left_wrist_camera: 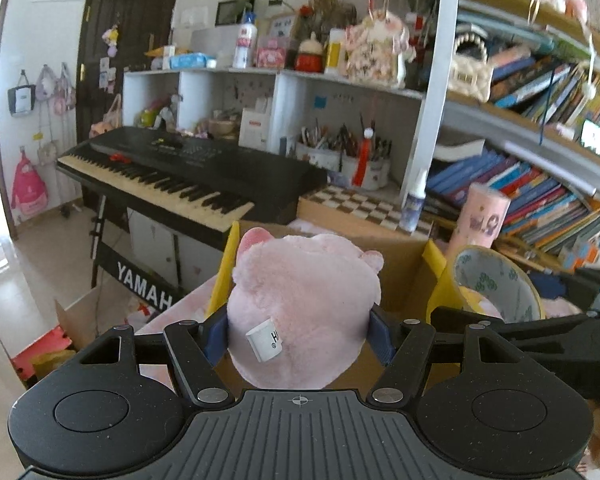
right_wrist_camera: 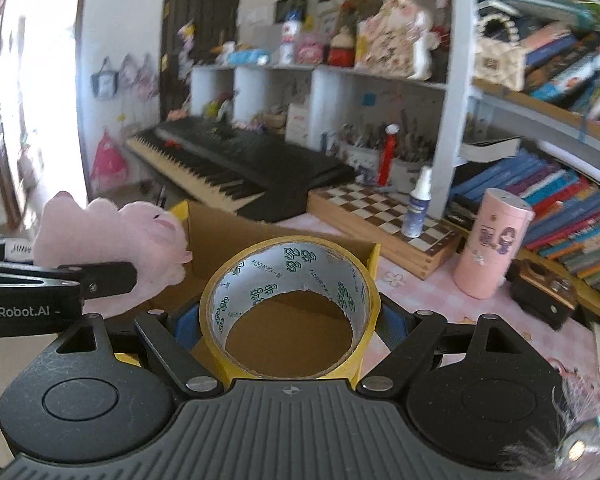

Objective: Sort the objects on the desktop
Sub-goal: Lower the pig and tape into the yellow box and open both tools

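A pink plush toy (left_wrist_camera: pixel 304 304) with a white label fills the gap of my left gripper (left_wrist_camera: pixel 299 338), whose blue pads press its two sides; it hangs in front of an open cardboard box (left_wrist_camera: pixel 400 276). The same plush toy (right_wrist_camera: pixel 112 248) shows at the left of the right wrist view, held by the left gripper's black fingers (right_wrist_camera: pixel 100 278). My right gripper (right_wrist_camera: pixel 290 324) is shut on a roll of yellow tape (right_wrist_camera: pixel 290 280), held over the cardboard box (right_wrist_camera: pixel 228 228). The tape roll (left_wrist_camera: pixel 496 284) also appears at the right of the left wrist view.
A pink cylinder (right_wrist_camera: pixel 492 244), a spray bottle (right_wrist_camera: pixel 418 208) and a chessboard (right_wrist_camera: pixel 384 216) stand on the pink desk (right_wrist_camera: pixel 420 292) beyond the box. A black keyboard (left_wrist_camera: pixel 188 176) lies behind. Bookshelves (left_wrist_camera: pixel 540 184) fill the right. A small dark box (right_wrist_camera: pixel 544 292) sits by the books.
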`<state>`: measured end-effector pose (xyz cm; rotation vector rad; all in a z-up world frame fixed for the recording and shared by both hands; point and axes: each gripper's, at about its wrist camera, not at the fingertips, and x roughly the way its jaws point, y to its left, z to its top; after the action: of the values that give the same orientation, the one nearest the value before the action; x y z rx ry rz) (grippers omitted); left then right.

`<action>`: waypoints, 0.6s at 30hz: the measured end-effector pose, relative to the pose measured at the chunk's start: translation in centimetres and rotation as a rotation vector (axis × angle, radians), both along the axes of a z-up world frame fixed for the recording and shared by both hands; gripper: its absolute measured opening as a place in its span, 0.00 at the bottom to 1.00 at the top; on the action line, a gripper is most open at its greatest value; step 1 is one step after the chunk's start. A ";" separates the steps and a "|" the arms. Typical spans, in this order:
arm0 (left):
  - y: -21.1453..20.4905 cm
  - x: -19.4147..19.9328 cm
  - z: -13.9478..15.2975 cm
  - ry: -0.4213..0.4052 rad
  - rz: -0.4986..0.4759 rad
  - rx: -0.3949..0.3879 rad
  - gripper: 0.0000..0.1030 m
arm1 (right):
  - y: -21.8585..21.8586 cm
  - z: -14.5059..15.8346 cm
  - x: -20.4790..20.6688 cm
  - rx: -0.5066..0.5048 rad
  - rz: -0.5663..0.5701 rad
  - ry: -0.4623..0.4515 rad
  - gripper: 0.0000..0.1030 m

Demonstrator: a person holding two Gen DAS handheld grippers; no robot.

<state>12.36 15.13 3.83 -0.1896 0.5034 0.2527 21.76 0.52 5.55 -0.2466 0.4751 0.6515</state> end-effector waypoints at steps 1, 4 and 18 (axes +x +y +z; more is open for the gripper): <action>-0.1 0.4 -0.3 0.014 -0.001 0.006 0.66 | 0.2 -0.2 0.6 -0.020 0.017 0.007 0.81; -0.1 1.8 -0.8 0.051 -0.004 0.024 0.66 | 0.7 -1.0 2.5 -0.072 0.067 0.027 0.81; 0.0 4.5 -3.1 0.190 -0.003 0.056 0.67 | 4.2 -3.6 6.2 -0.340 0.359 -0.041 0.81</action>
<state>16.83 15.17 0.77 -0.1106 0.6838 0.2827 27.99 4.73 1.91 -0.6765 0.5059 0.9123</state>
